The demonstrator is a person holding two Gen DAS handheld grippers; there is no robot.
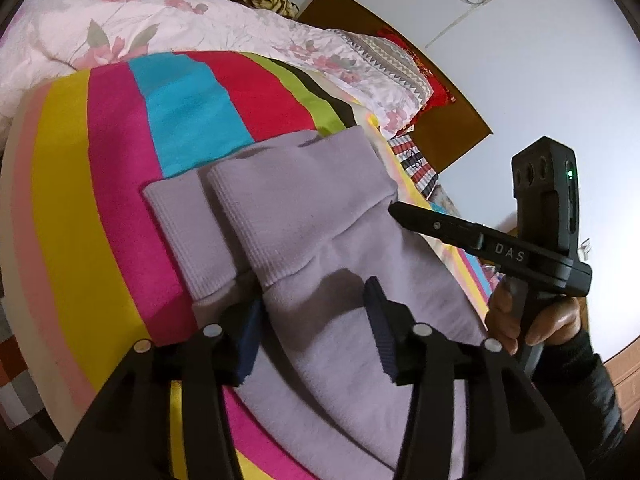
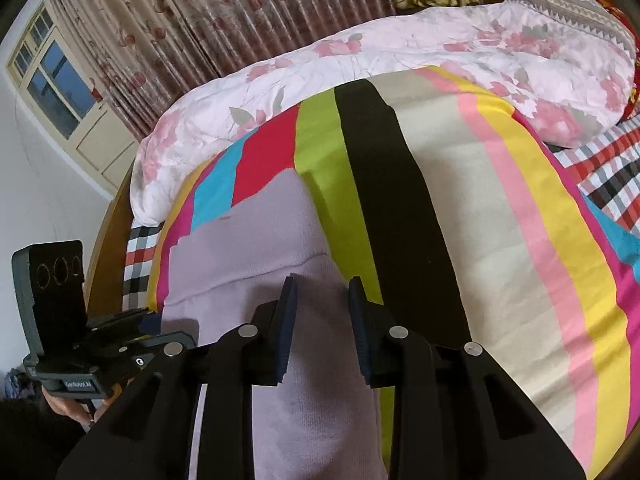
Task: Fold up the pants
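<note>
lilac sweatpants point(image 1: 320, 216) lying on striped blanket point(image 1: 112, 184) | soft, light, floppy; I think grabbing the thick ribbed cuffs point(image 1: 256, 216) is best | left tongs point(image 1: 312, 320) gaping wide | right tongs point(image 2: 322, 316) gaping narrower, both holding nothing

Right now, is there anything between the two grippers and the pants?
Nothing visible. The left gripper is open directly over the pants, near the ribbed cuffs. The right gripper is also open just above the same fabric. Only the striped blanket lies around them.

Pants point(image 1: 320, 216) lie on the blanket point(image 1: 120, 184), quilt point(image 1: 160, 24) behind
</note>
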